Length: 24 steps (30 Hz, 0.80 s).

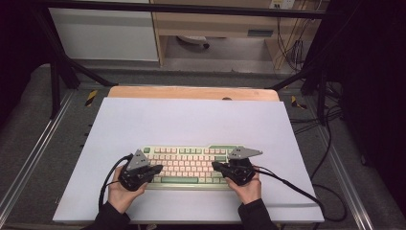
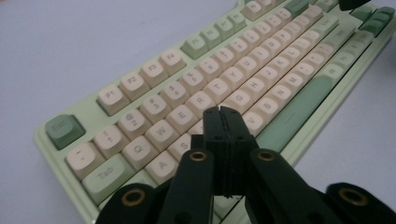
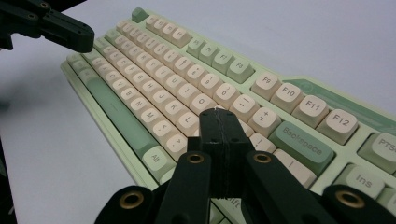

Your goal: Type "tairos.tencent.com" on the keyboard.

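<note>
Hands low at keyboard (image 1: 189,165) ends; left tongs (image 1: 157,169), right tongs (image 1: 216,166) closed, empty, pointing inward.

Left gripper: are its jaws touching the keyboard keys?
Cannot tell. In the left gripper view the left gripper, jaws shut, covers the keyboard keys beneath; no gap or contact shows.

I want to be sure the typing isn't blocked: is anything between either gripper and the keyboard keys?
Nothing visible is. The left gripper hangs, shut, right over the letter keys at the left end of the keyboard, and the right gripper does the same over the right end. Only bare keys lie beneath them on the white sheet.
</note>
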Motion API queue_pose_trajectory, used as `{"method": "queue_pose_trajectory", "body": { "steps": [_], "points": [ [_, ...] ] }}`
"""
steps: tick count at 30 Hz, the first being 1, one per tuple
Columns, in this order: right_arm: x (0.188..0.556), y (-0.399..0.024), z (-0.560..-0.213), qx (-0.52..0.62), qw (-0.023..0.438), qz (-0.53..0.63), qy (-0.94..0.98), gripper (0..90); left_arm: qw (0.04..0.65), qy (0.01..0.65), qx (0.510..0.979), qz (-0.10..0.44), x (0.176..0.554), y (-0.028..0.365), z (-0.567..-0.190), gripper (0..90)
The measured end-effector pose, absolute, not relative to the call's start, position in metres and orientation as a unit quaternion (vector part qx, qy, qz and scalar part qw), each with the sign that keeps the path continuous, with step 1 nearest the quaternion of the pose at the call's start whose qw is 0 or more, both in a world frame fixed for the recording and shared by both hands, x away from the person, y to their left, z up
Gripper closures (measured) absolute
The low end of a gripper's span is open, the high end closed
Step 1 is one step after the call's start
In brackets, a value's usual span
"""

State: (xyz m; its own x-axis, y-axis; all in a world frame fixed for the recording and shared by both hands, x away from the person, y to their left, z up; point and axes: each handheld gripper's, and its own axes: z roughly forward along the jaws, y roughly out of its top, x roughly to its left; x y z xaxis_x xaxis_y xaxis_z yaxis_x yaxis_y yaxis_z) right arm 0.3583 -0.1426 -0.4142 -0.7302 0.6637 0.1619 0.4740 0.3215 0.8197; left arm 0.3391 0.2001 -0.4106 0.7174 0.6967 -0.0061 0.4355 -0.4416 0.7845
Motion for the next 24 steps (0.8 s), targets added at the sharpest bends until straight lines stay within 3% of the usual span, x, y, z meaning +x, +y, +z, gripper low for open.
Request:
{"method": "queue_pose_trajectory", "body": {
  "steps": [24],
  "points": [
    [0.376, -0.096, -0.422, 0.354, 0.088, 0.458, 0.811, 90.0, 0.405, 0.363, 0.822, 0.169, 0.336, 0.233, -0.416, 89.8]
  ]
}}
